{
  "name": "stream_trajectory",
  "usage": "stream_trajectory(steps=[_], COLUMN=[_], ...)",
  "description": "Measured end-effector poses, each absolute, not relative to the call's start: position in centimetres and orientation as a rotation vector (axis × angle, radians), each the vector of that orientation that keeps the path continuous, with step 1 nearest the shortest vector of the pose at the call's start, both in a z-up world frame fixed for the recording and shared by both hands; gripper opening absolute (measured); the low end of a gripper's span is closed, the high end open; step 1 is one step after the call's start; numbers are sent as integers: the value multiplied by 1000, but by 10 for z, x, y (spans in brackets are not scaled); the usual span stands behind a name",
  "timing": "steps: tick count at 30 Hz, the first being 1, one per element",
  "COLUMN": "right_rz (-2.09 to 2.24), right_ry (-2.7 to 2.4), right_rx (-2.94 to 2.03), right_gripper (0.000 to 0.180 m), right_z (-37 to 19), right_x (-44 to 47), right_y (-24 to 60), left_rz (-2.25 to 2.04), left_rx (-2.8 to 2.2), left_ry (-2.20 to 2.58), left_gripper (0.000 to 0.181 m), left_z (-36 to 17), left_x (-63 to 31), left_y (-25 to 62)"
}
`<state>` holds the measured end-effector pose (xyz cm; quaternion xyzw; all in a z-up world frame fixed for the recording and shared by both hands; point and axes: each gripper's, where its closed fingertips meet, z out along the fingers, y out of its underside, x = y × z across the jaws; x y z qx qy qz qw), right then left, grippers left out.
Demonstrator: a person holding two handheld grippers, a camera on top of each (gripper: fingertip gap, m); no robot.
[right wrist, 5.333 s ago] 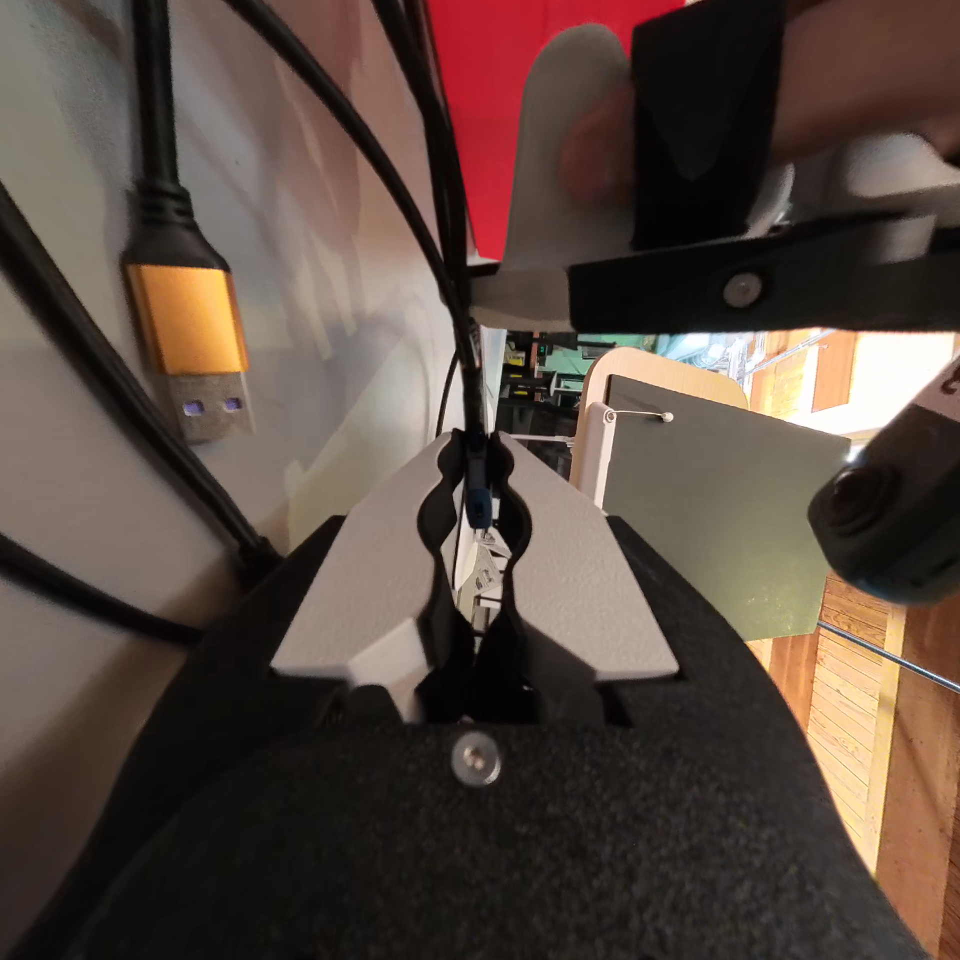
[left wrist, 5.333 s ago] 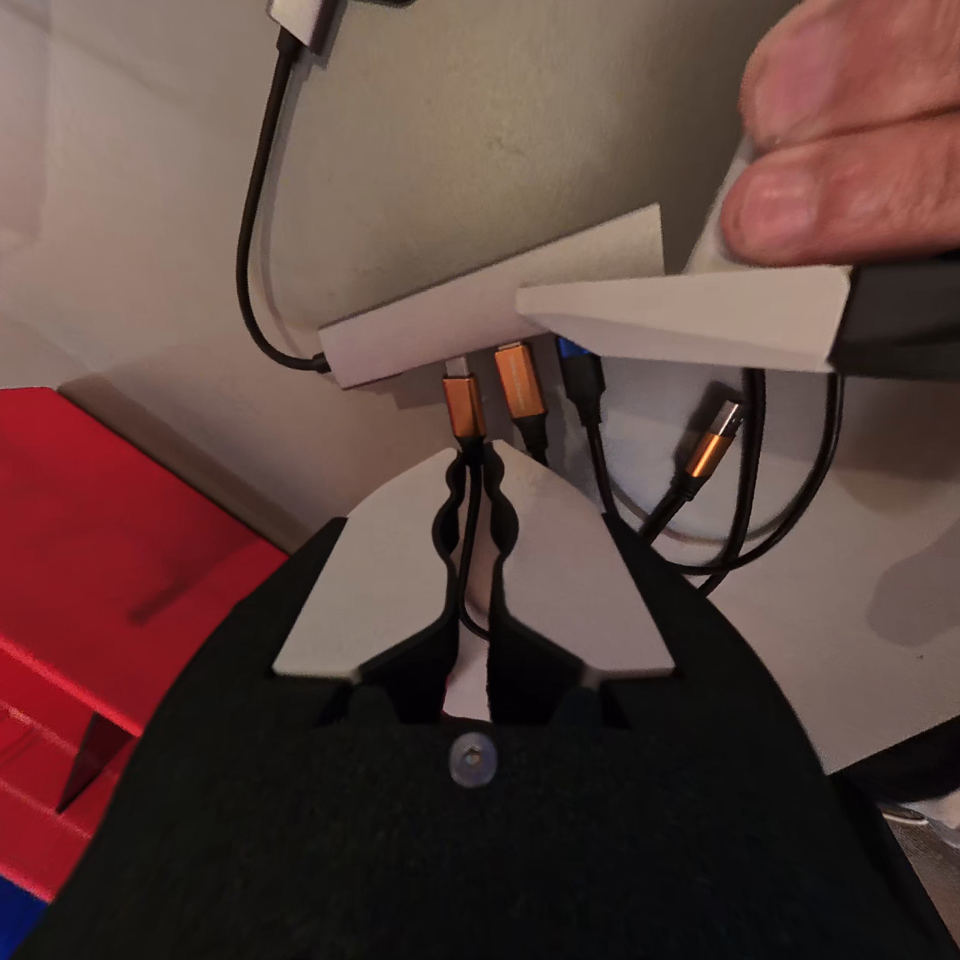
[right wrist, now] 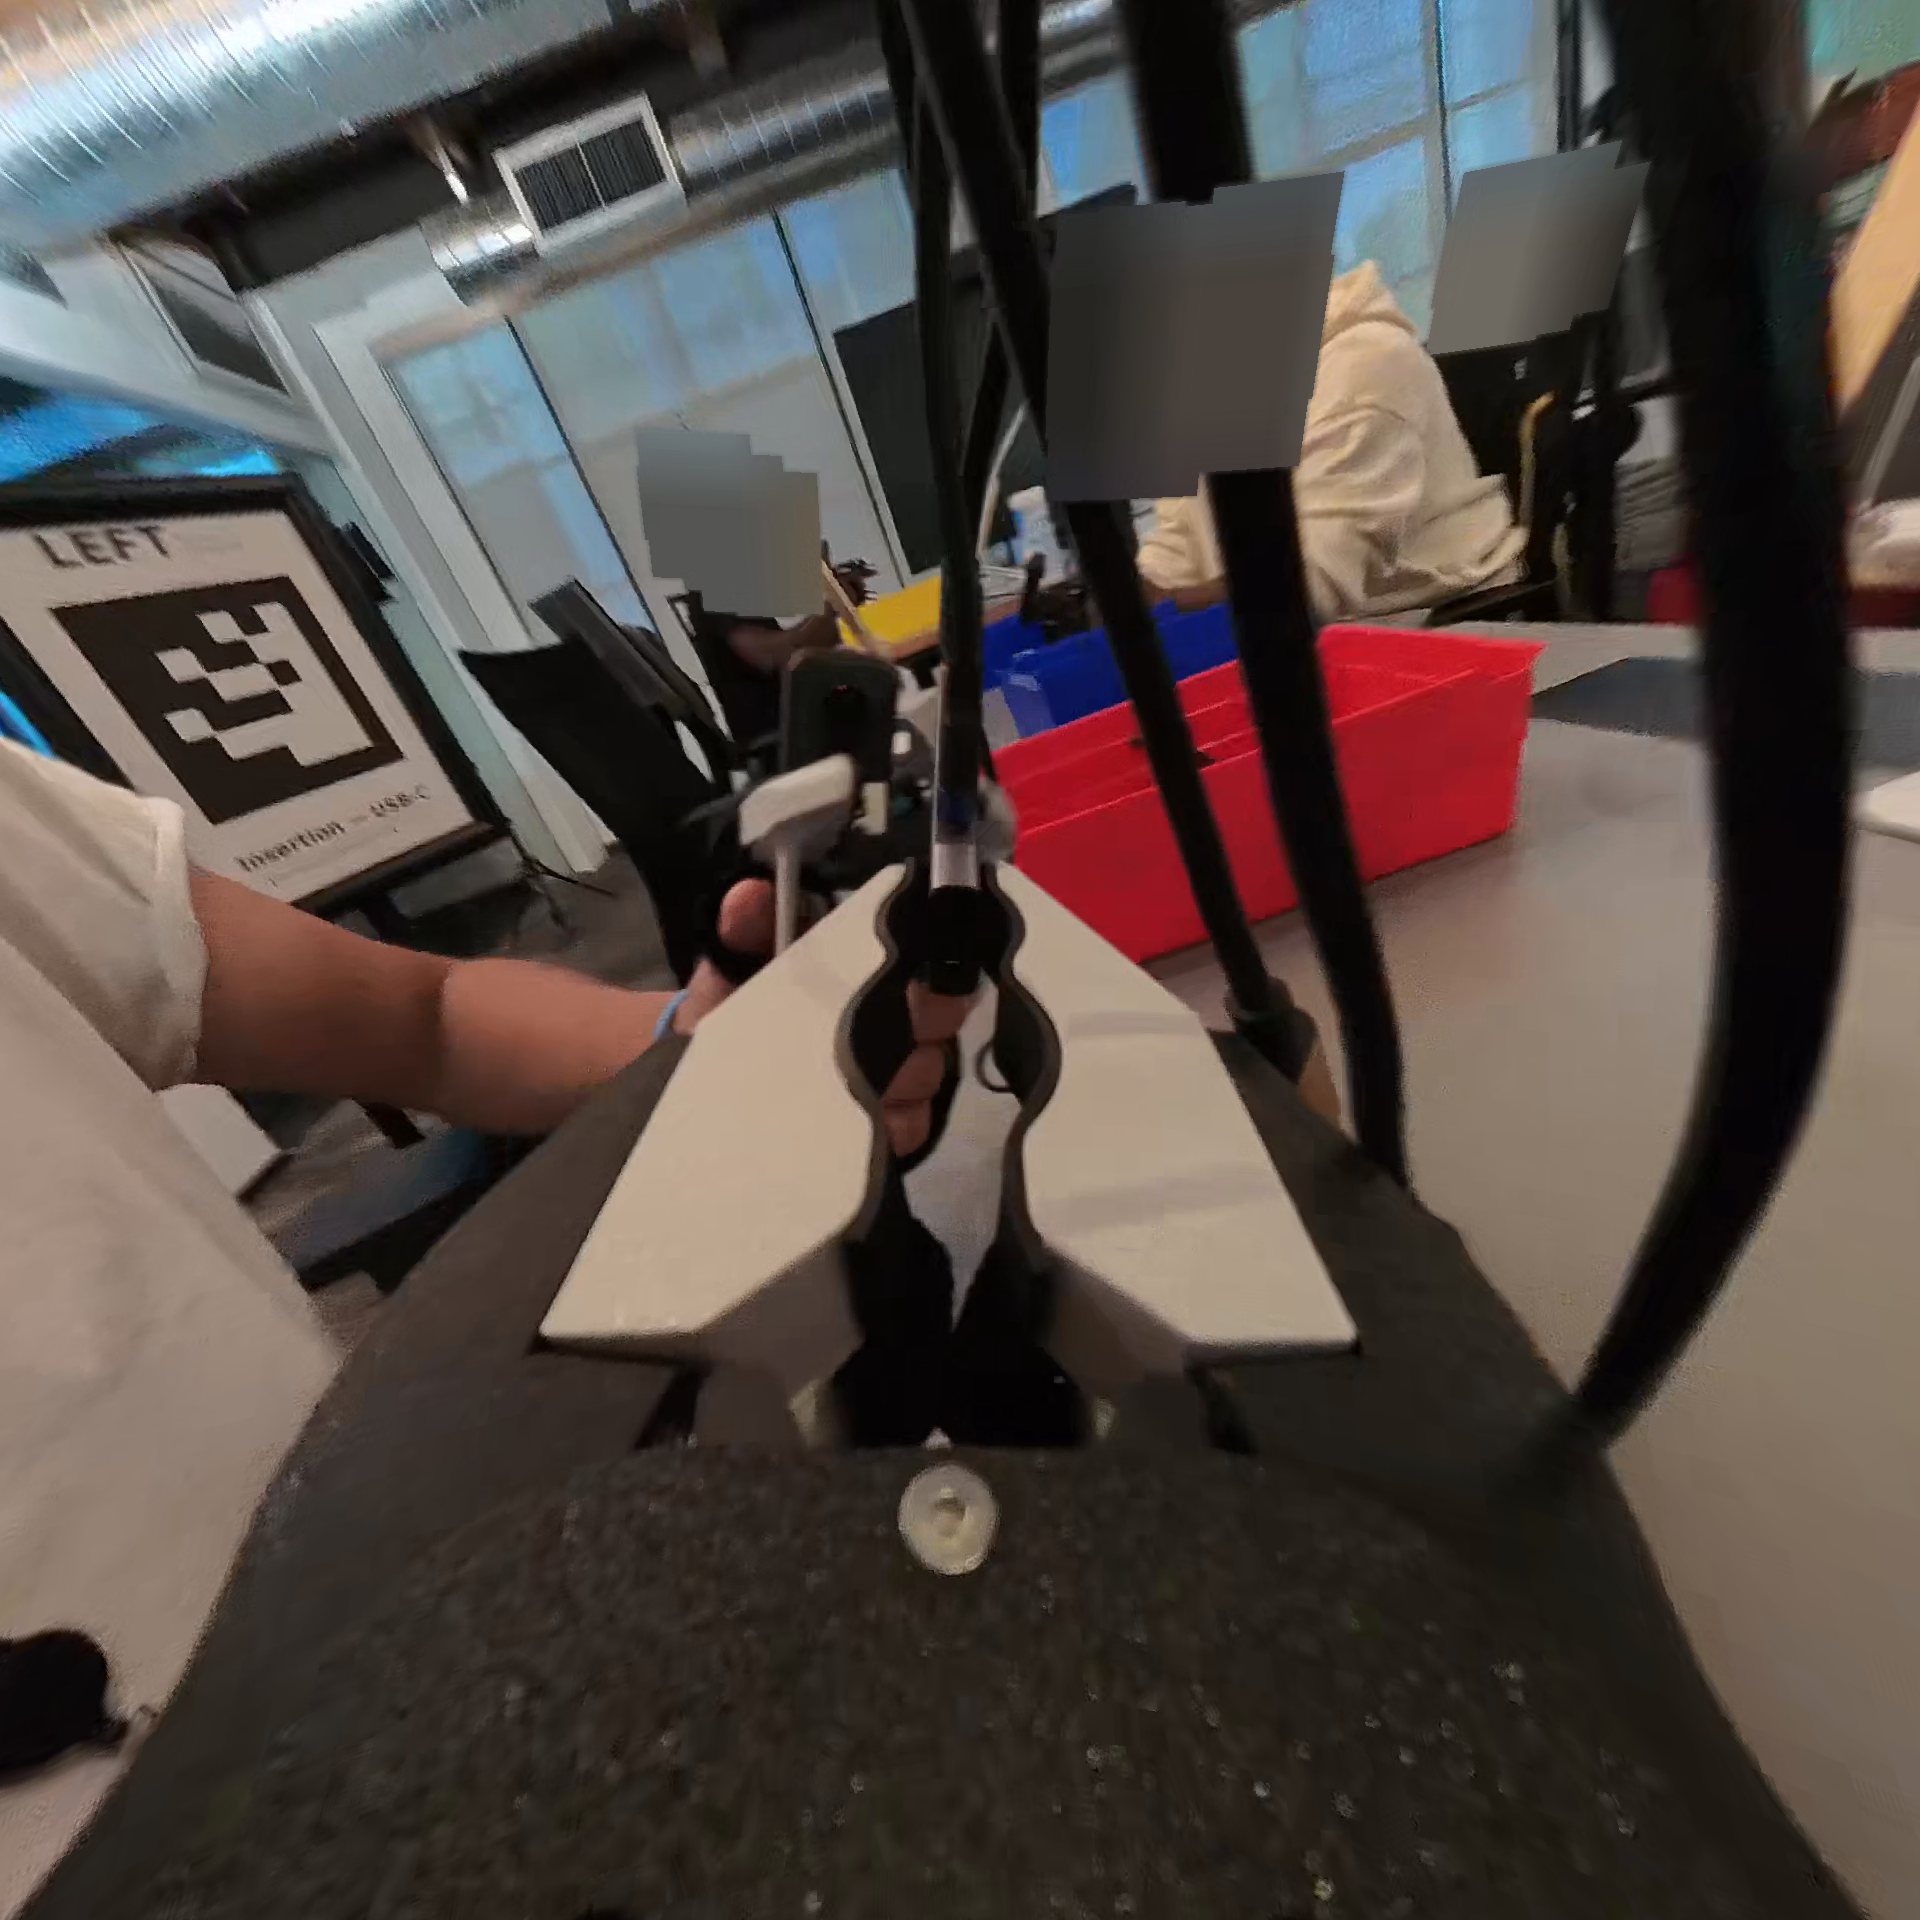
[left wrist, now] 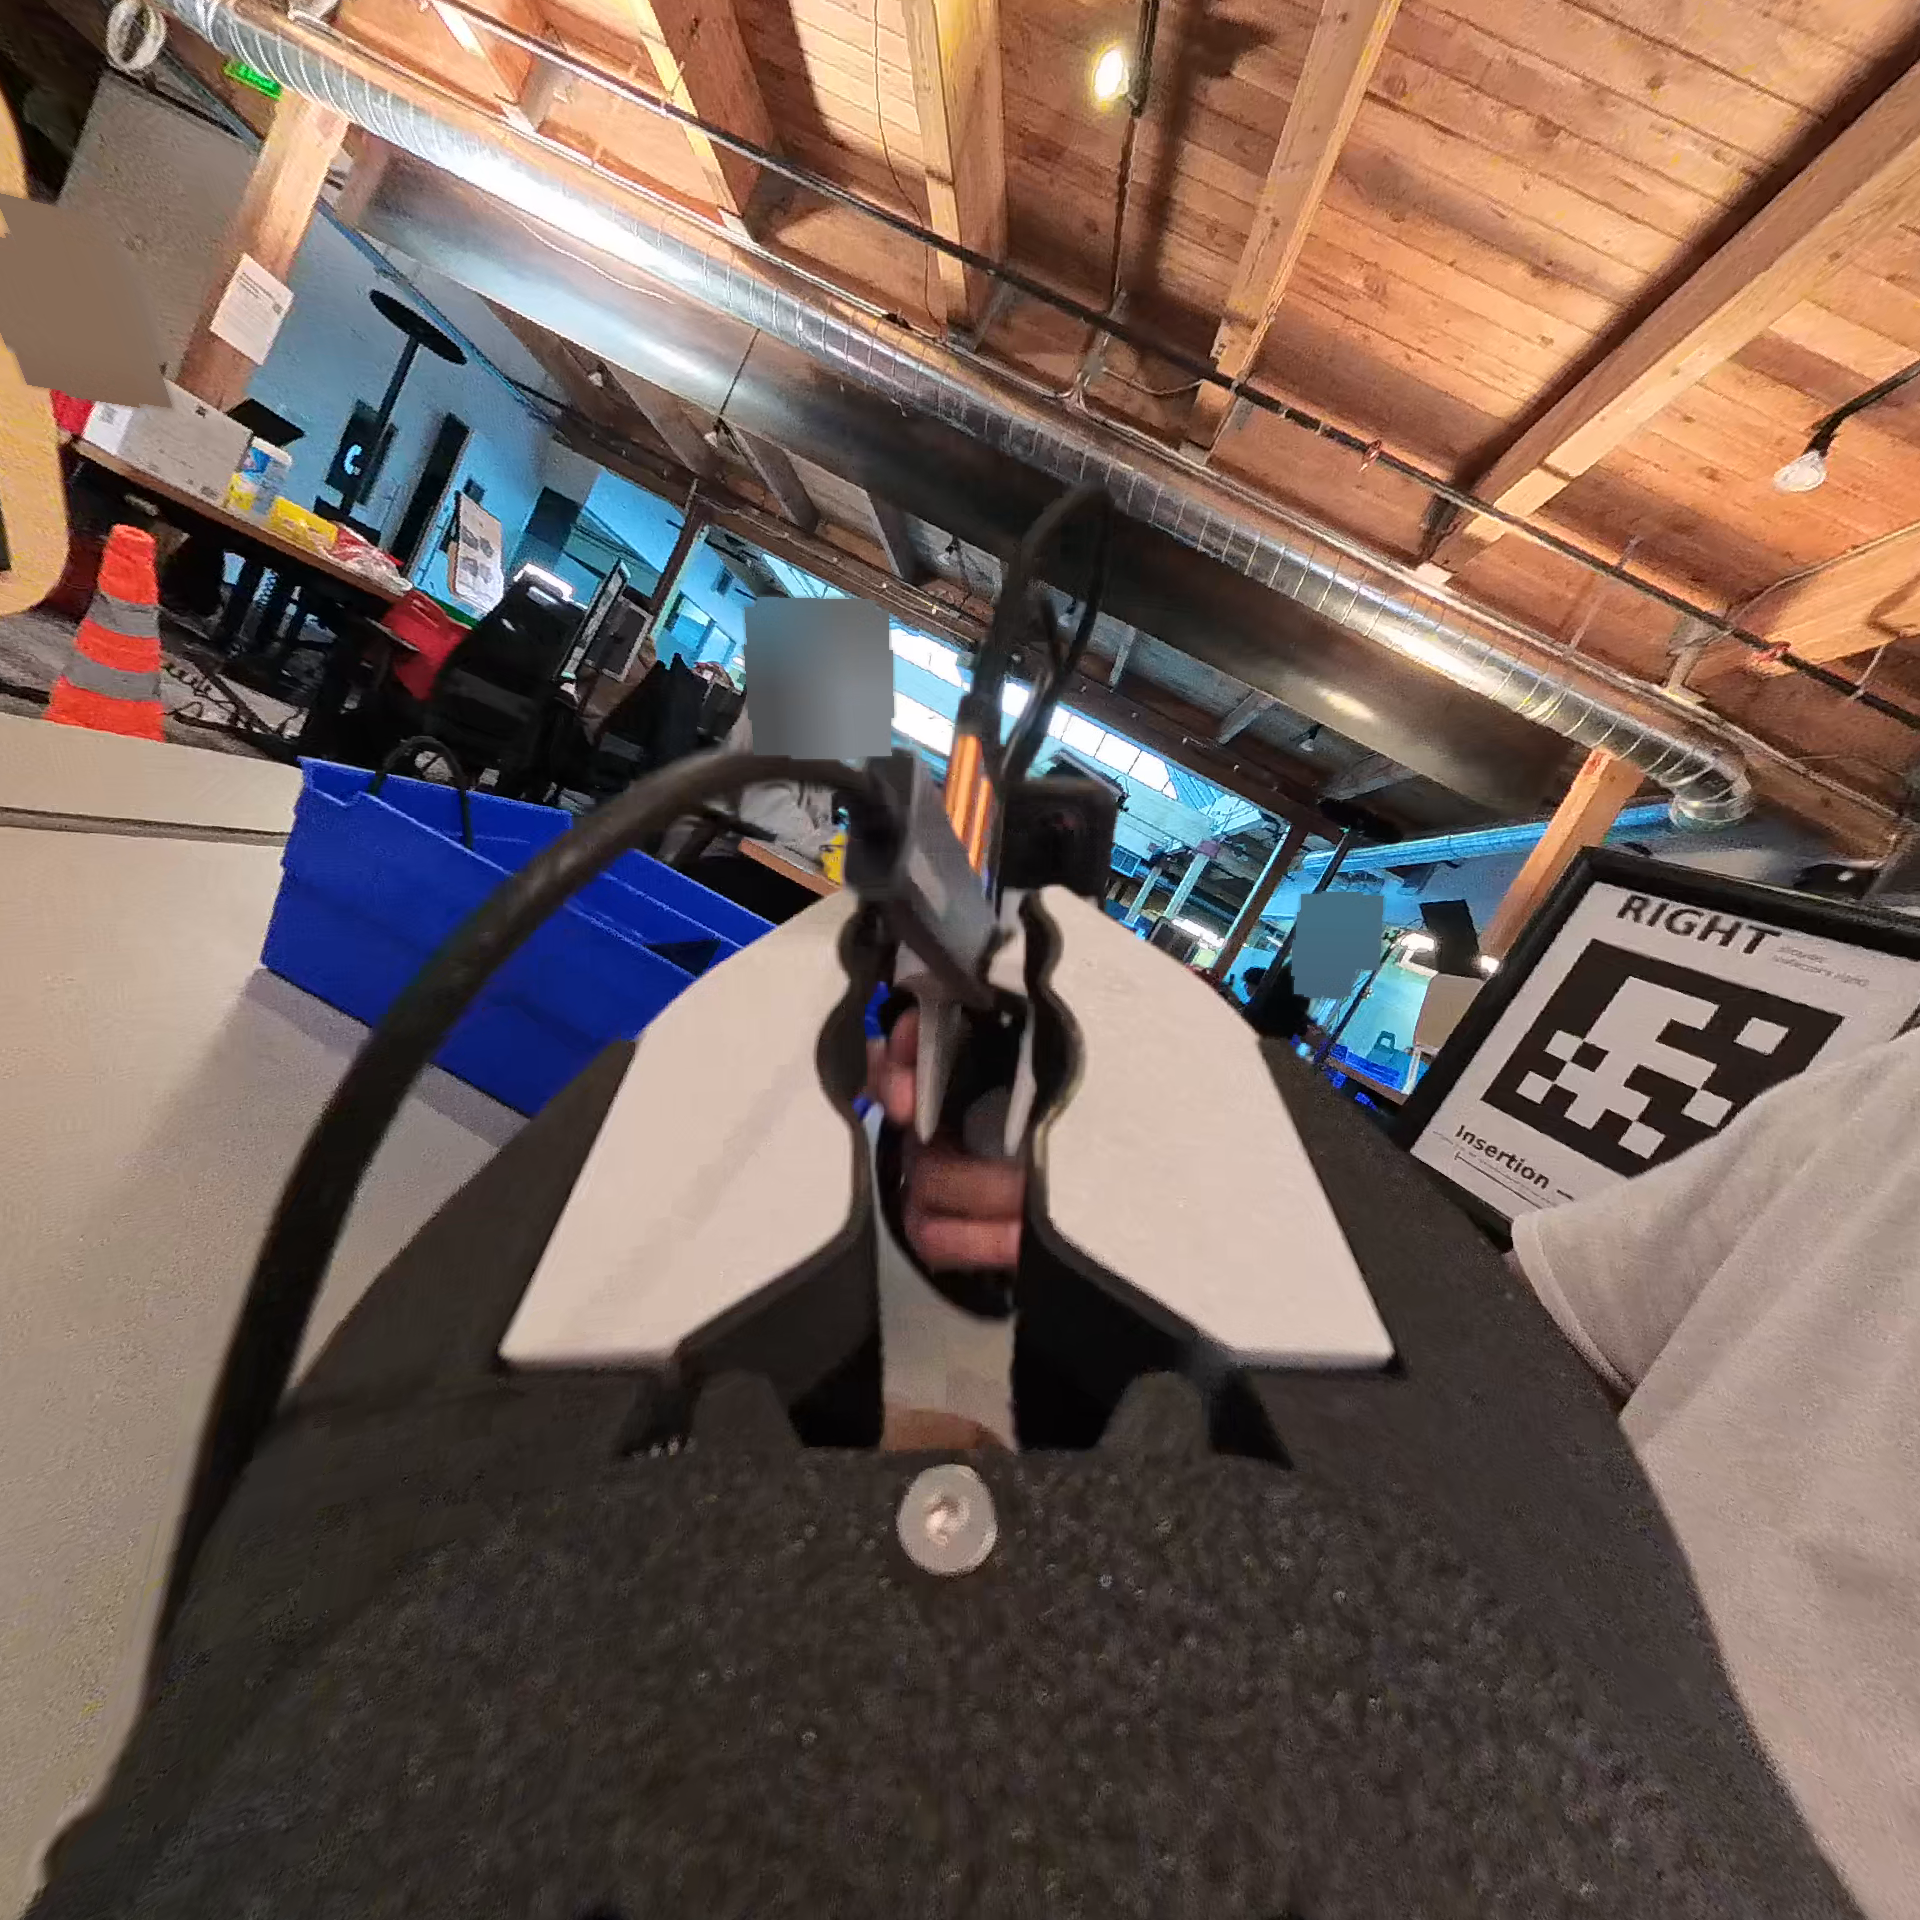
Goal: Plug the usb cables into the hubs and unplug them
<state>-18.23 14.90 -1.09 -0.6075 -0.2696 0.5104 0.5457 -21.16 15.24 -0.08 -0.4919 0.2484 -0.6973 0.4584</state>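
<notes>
Hub [left wrist: 930,883], grey and tilted, was pinched at the very tips of the left tongs [left wrist: 945,914], which were closed on it in the air above the tabletop [left wrist: 125,1039]. That slanted, shallow hold looked like the main risk. Any push or pull not in line with the port would probably twist the hub in the grip or slide it out.

The right tongs [right wrist: 951,883] were closed on the black body of a plug [right wrist: 952,940], whose metal end pointed away towards the far side. Blur hid whether that end was seated in the hub. A skewed pull could strain the connector.

Two orange plugs [left wrist: 971,805] sat in the hub's far edge. Its thick black lead [left wrist: 416,1018] arched left and back towards the near side, past the tongs. In the right wrist view several black cables [right wrist: 1278,831] hung down just right of the tongs. Their weight would likely drag on the hub, and a loop might snag a finger.

Farther out on the tabletop stood a red bin [right wrist: 1351,748], and a blue bin [left wrist: 468,914] lay to the left.
</notes>
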Motion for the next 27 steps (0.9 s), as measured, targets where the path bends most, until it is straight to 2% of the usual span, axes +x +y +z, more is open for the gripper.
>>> stream_trajectory(steps=[5,10,17,20,27], right_rz=[973,680,557,549,599], right_ry=[-704,-706,-549,-550,-534], right_rx=[-1510,-1725,-1934,-2088,-2517], right_gripper=[8,8,8,8,8], right_z=[41,78,93,66,-75], right_x=[-107,5,123,139,117], right_y=[166,199,249,267,312], left_rz=[-1742,-1735,-1430,-1332,-1290], left_rx=[-1222,-1232,-1248,-1279,-1340], left_ry=[815,1018,1130,1093,1018], left_gripper=[27,25,23,23,22], left_z=[-13,-33,-43,-46,-54], left_x=[-202,-202,-213,-218,-225], left_y=[105,55,59,77,100])
